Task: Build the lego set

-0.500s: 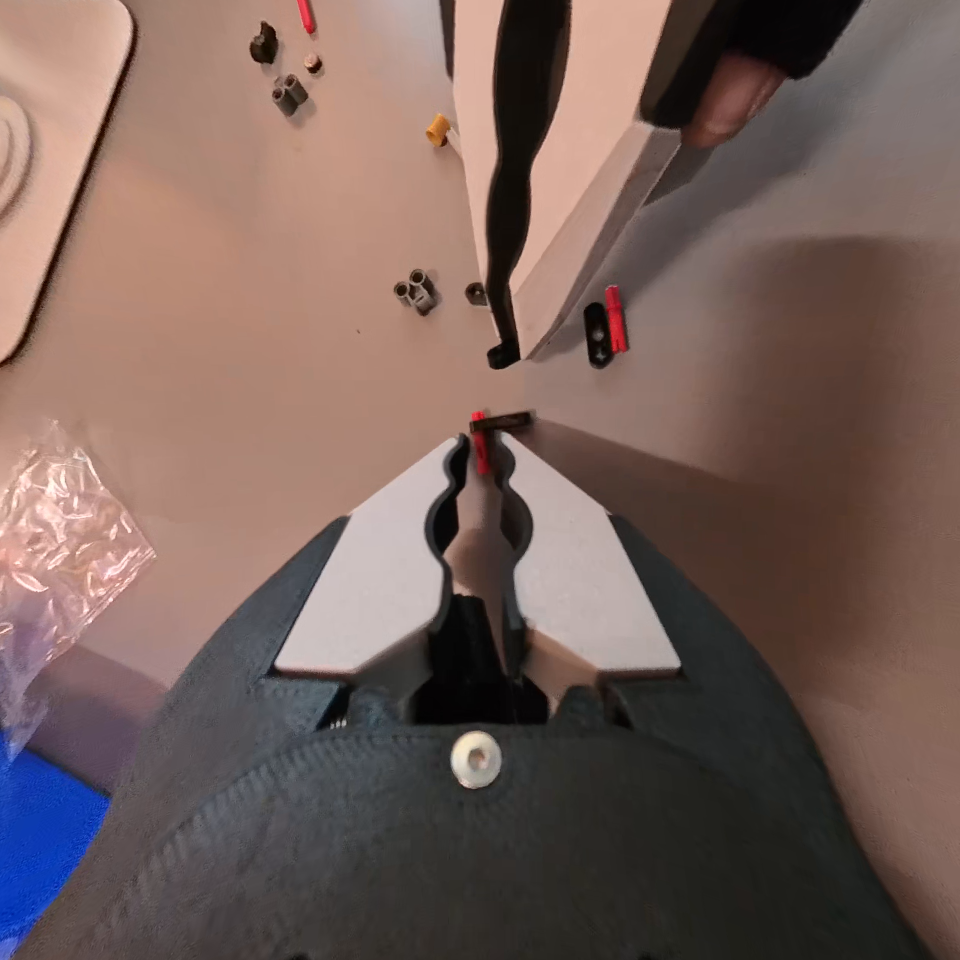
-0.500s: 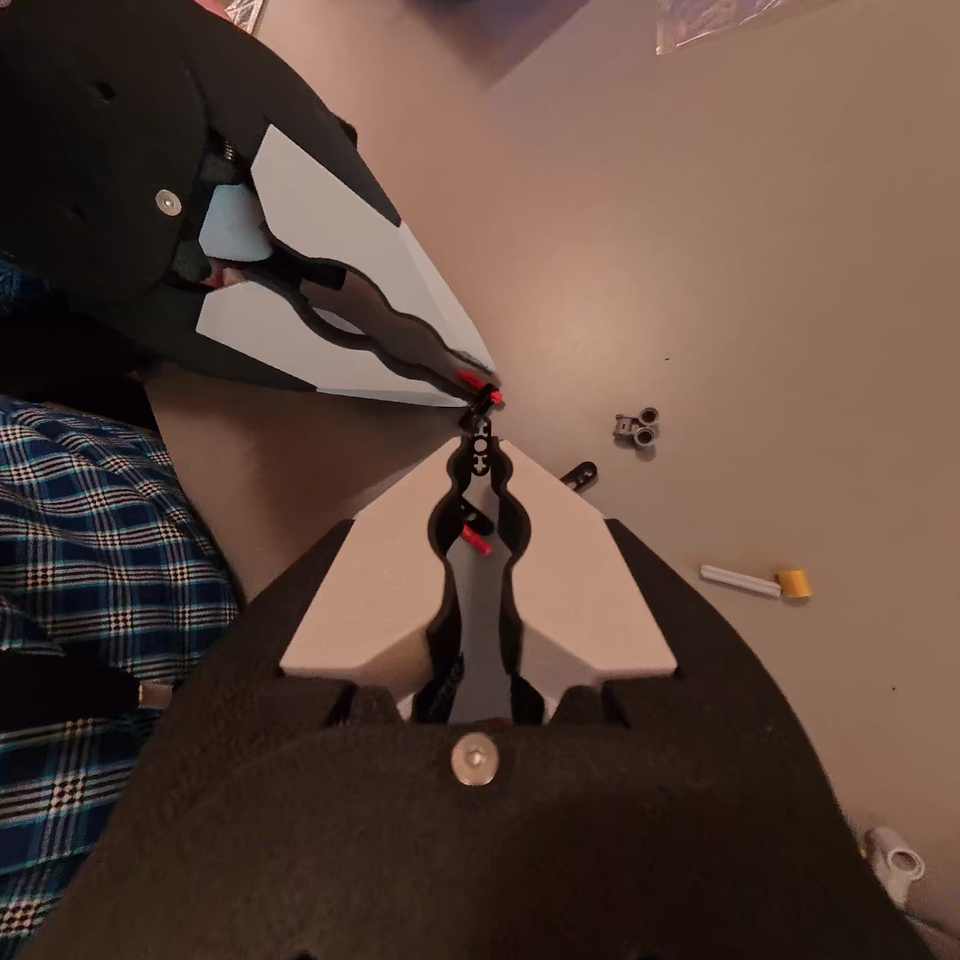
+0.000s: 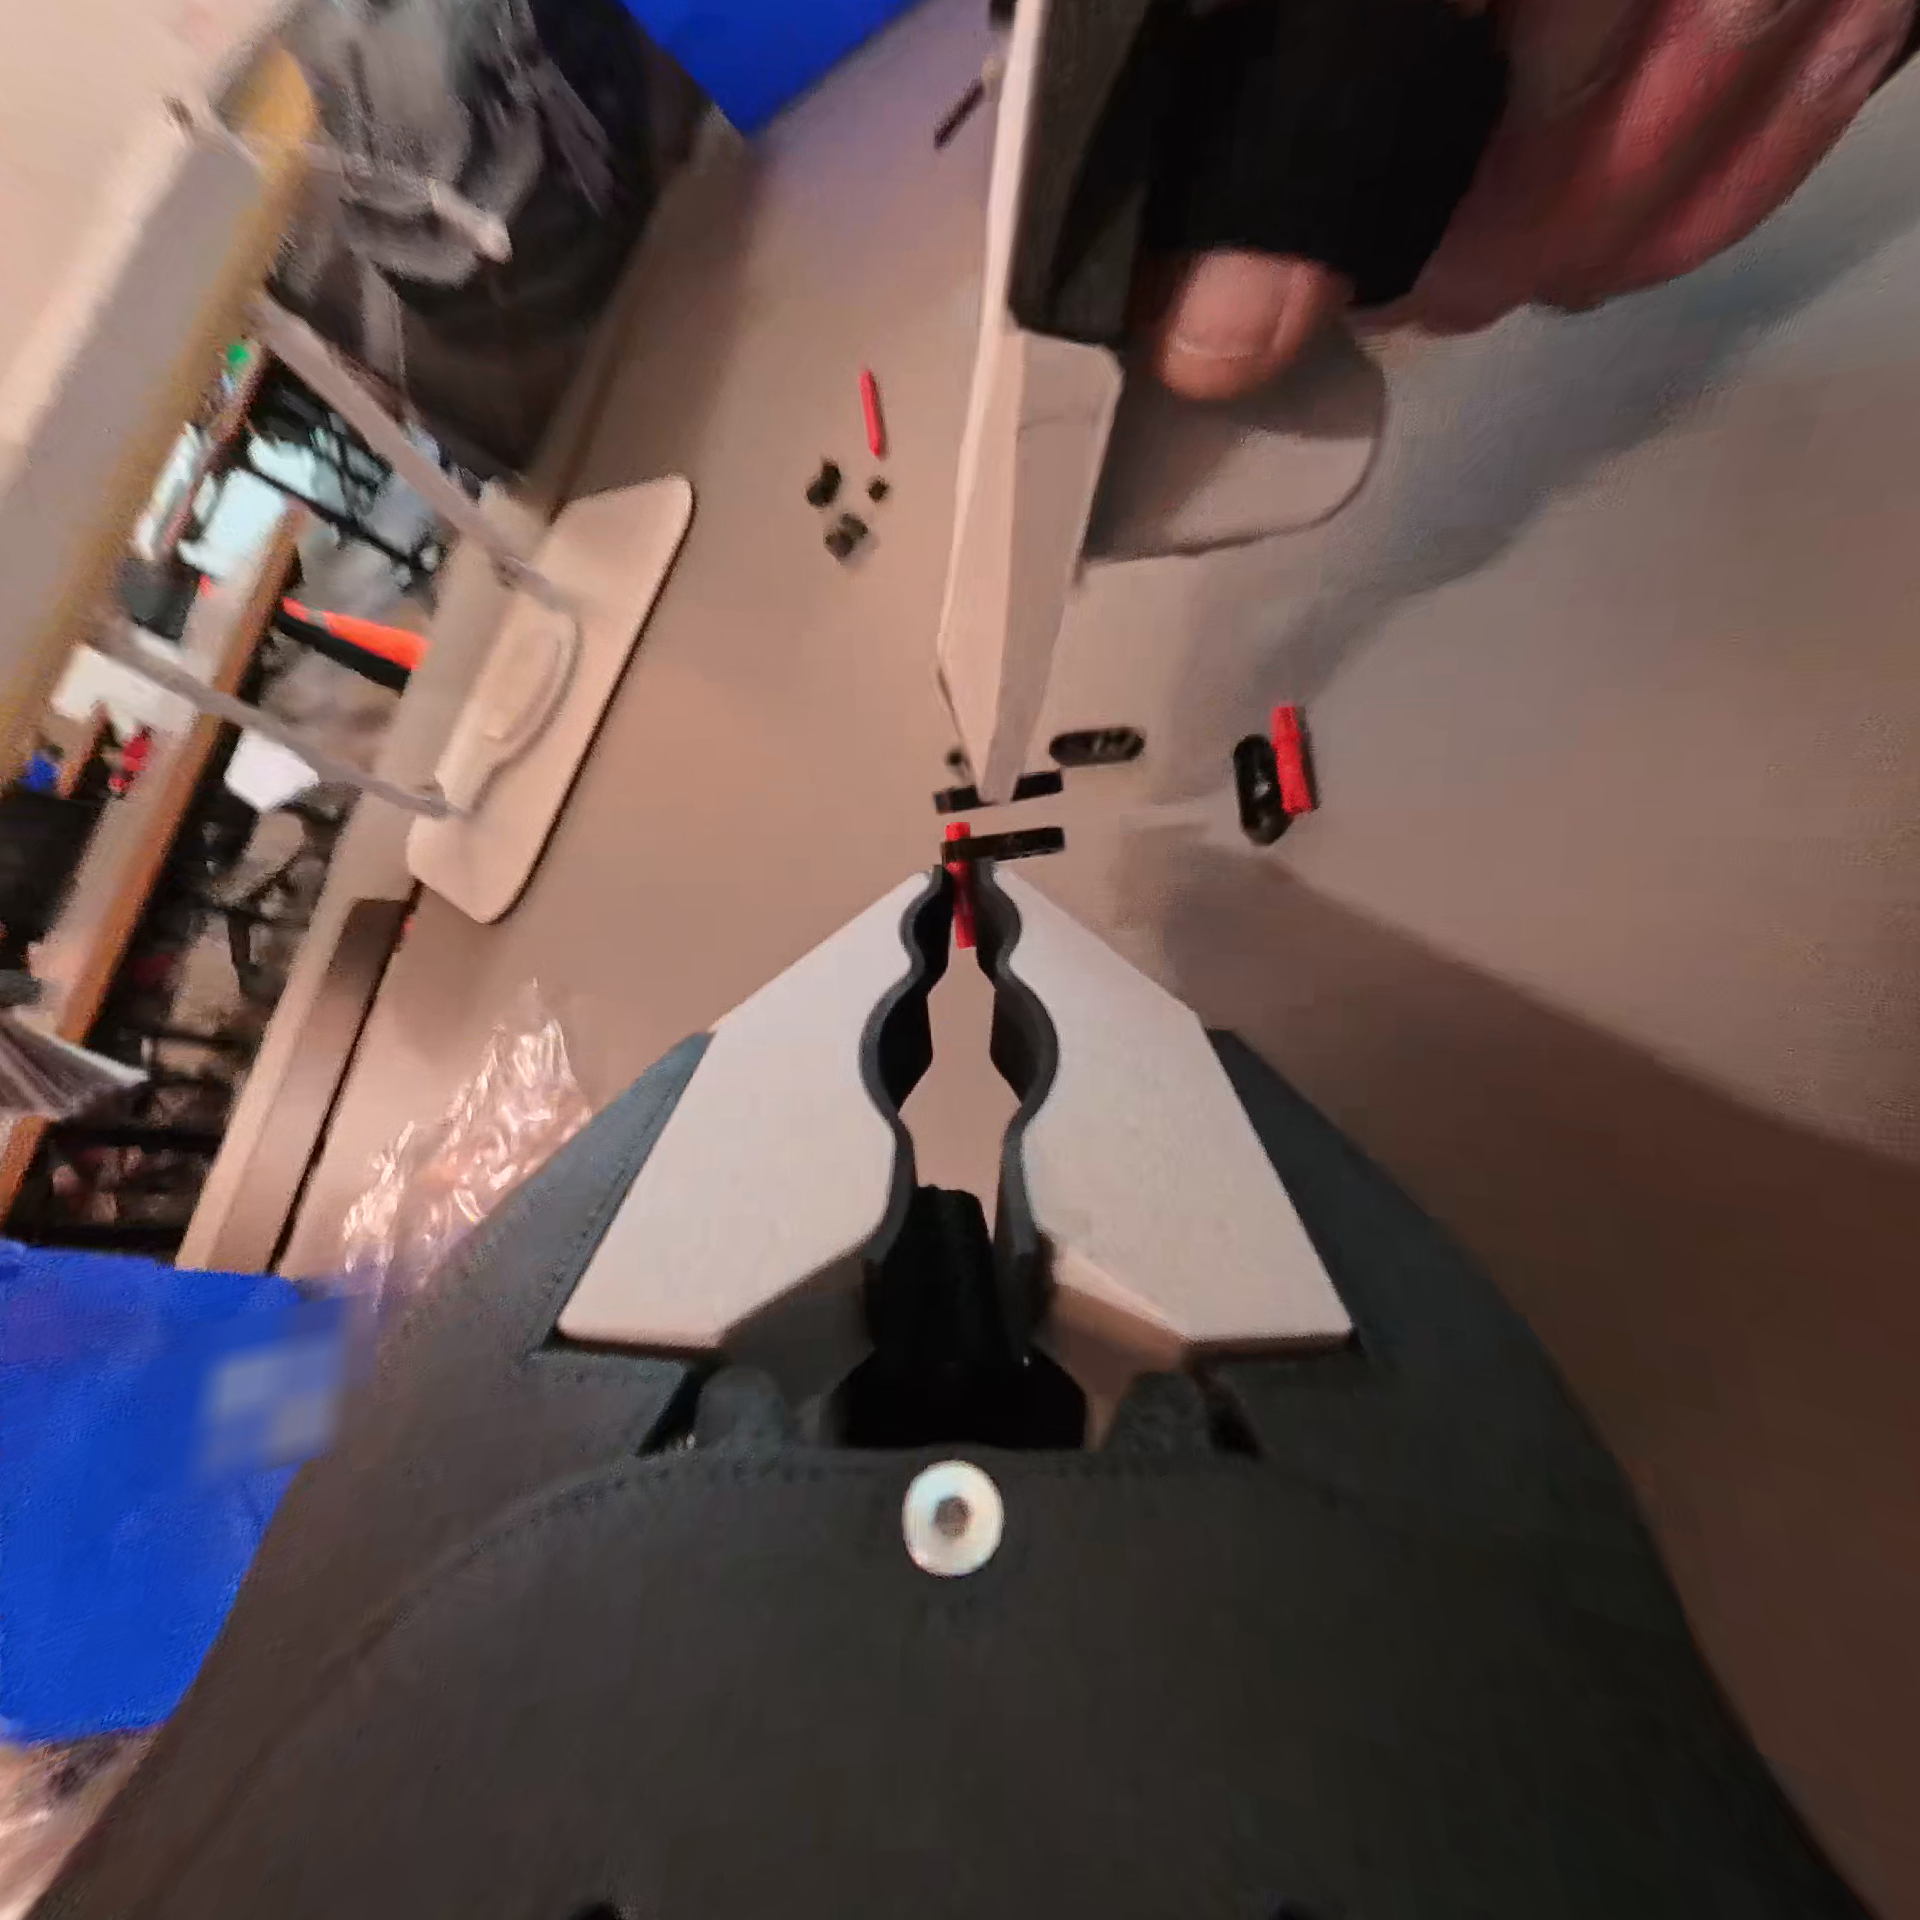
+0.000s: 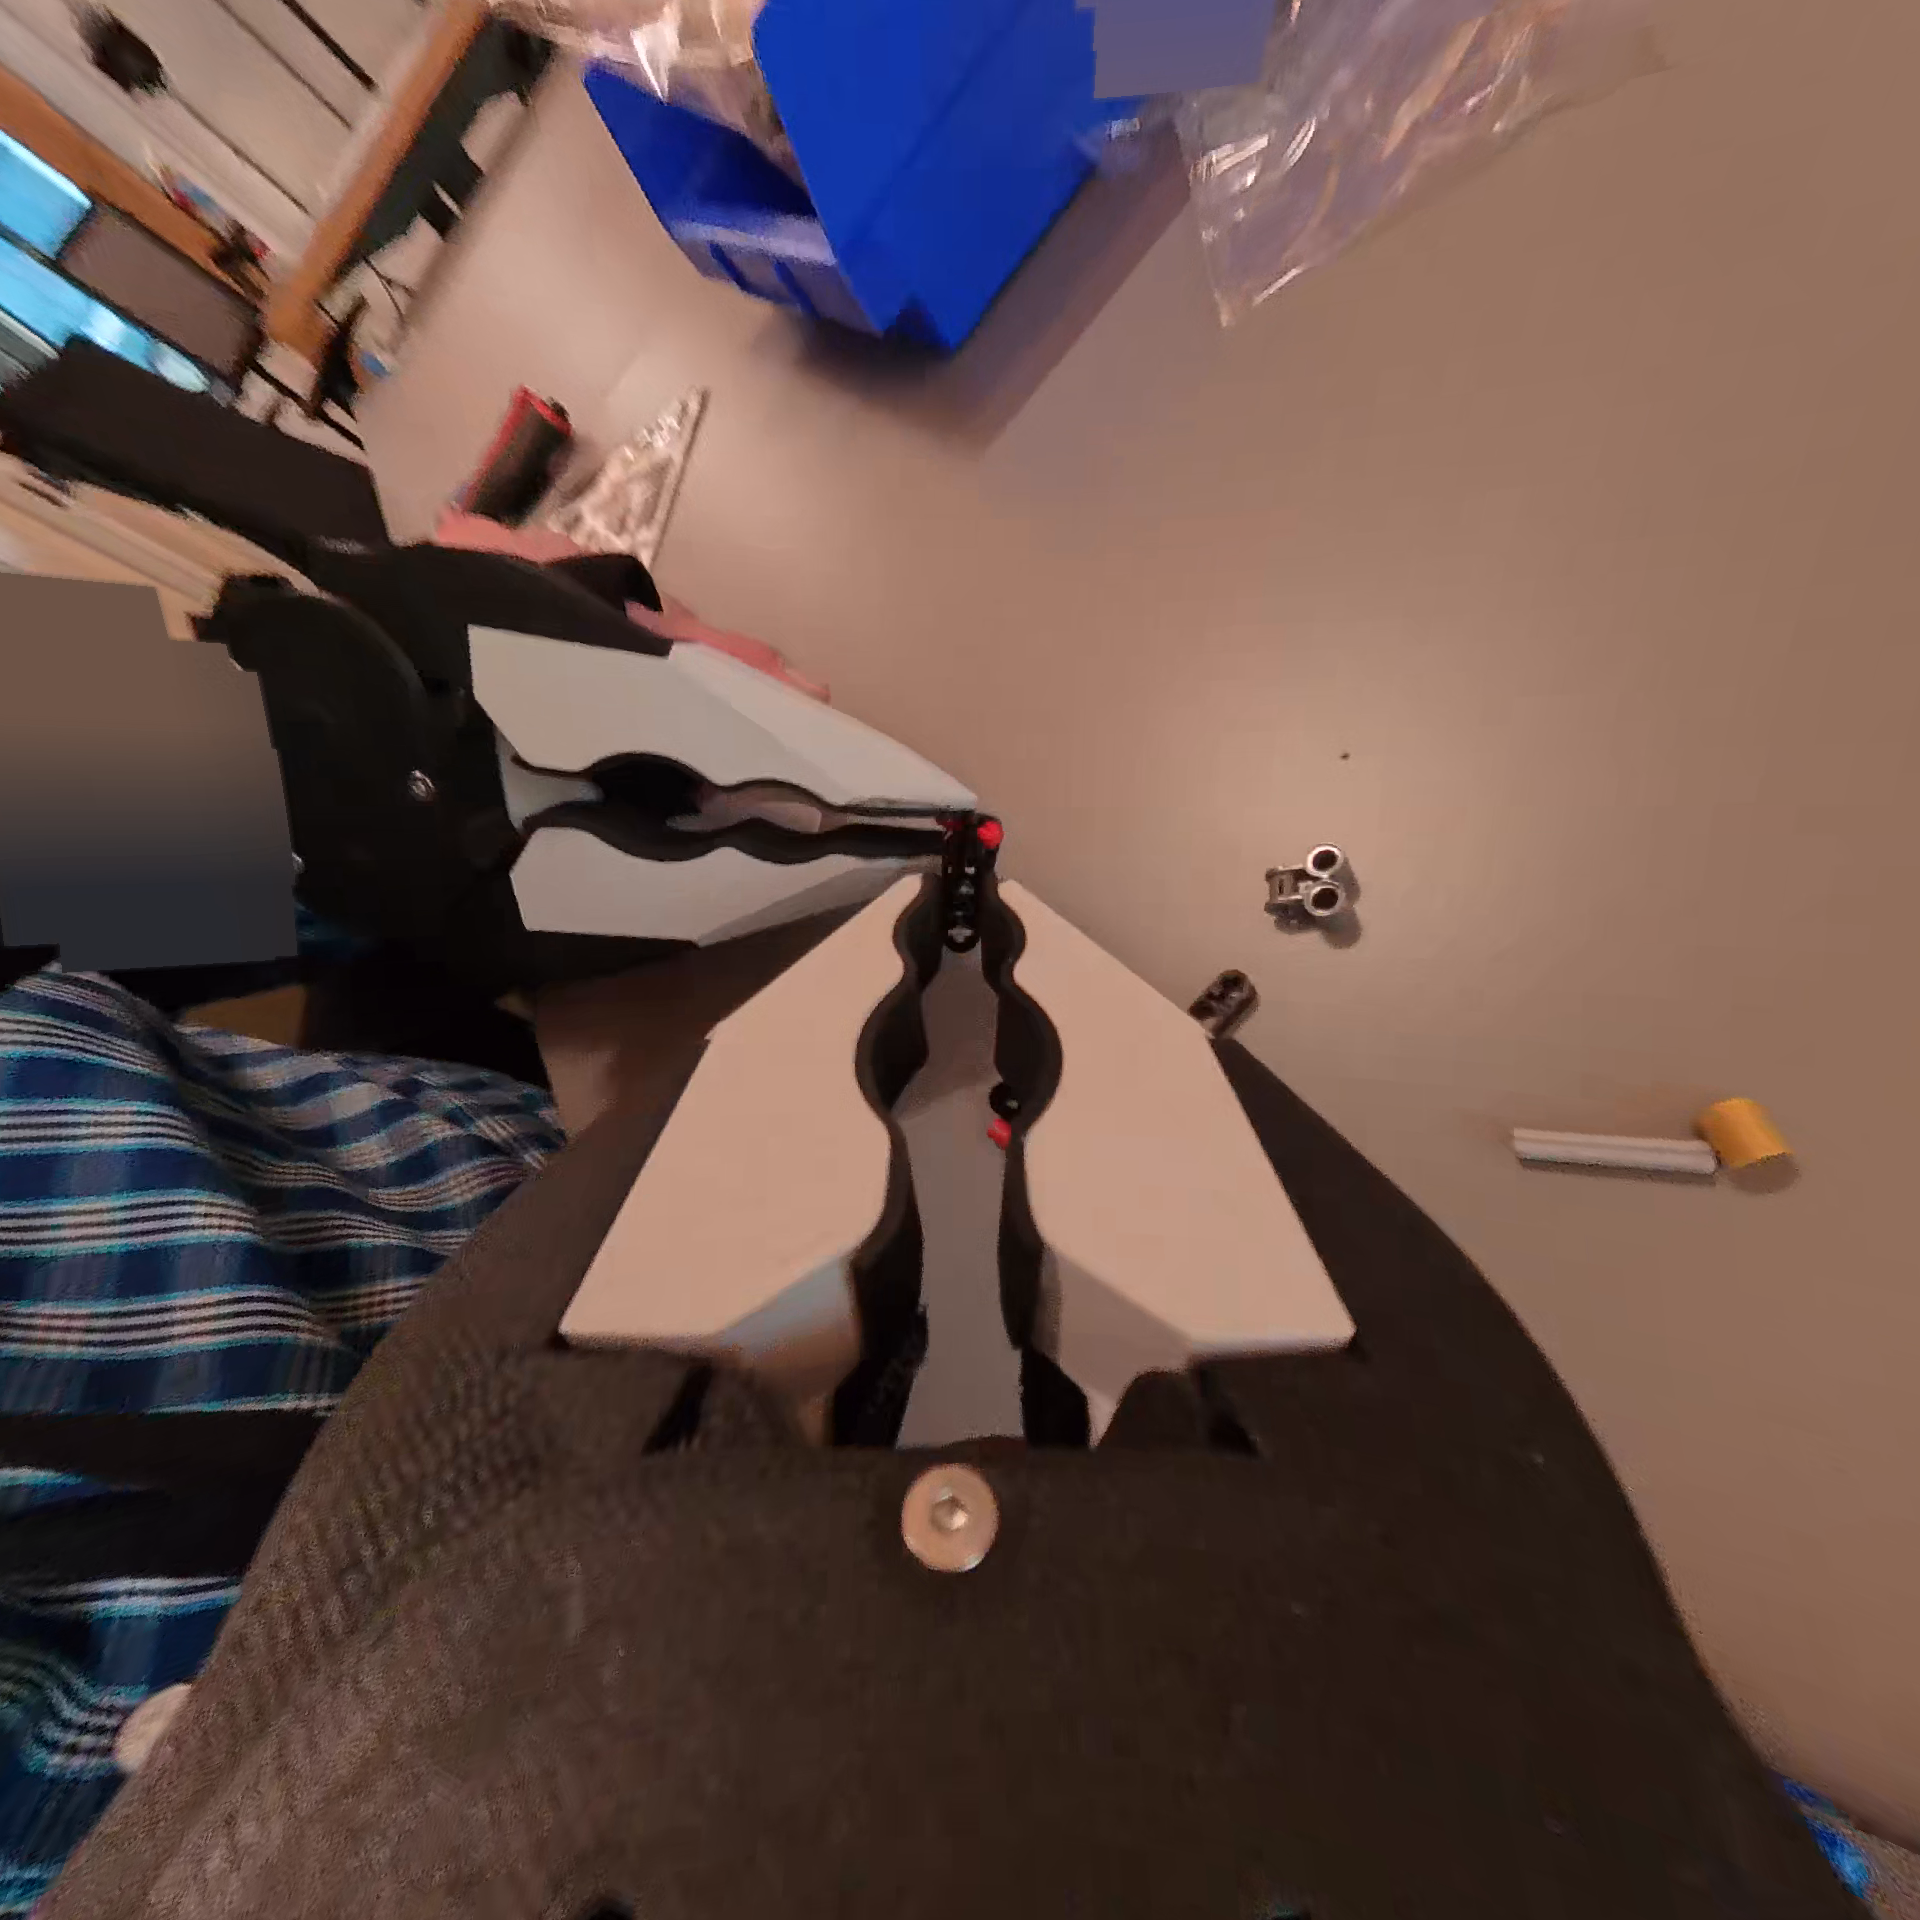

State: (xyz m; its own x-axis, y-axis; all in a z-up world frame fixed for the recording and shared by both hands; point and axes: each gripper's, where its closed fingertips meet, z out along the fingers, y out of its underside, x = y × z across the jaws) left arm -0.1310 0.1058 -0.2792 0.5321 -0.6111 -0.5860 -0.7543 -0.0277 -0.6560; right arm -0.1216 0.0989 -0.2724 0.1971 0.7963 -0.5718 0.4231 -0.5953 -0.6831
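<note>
My left gripper [image 3: 961, 883] is shut on a short red pin [image 3: 963, 914]. The pin's far end sits in a thin black beam [image 3: 1006, 842]. My right gripper [image 4: 961, 891] is shut on that black holed beam [image 4: 961, 899], which sticks out past its tips. In the right wrist view the left gripper [image 4: 961, 823] comes in from the left and meets the beam's far end, where the red pin [image 4: 987, 831] shows. In the left wrist view the right gripper [image 3: 987, 774] comes down from above, just beyond the beam. Both are held above the table.
On the tan table lie a black beam with a red pin [image 3: 1273, 774], a grey connector [image 4: 1311, 881], a white axle [image 4: 1610, 1151] with a yellow bush [image 4: 1740, 1132], a red axle [image 3: 873, 416] and small dark pieces [image 3: 842, 509]. A blue box [image 4: 914, 156] and a plastic bag [image 4: 1351, 135] stand farther off.
Both grippers have tilted and turned, so the room beyond the table now shows. Each keeps its hold, and the pin and beam stay together at the tips.
</note>
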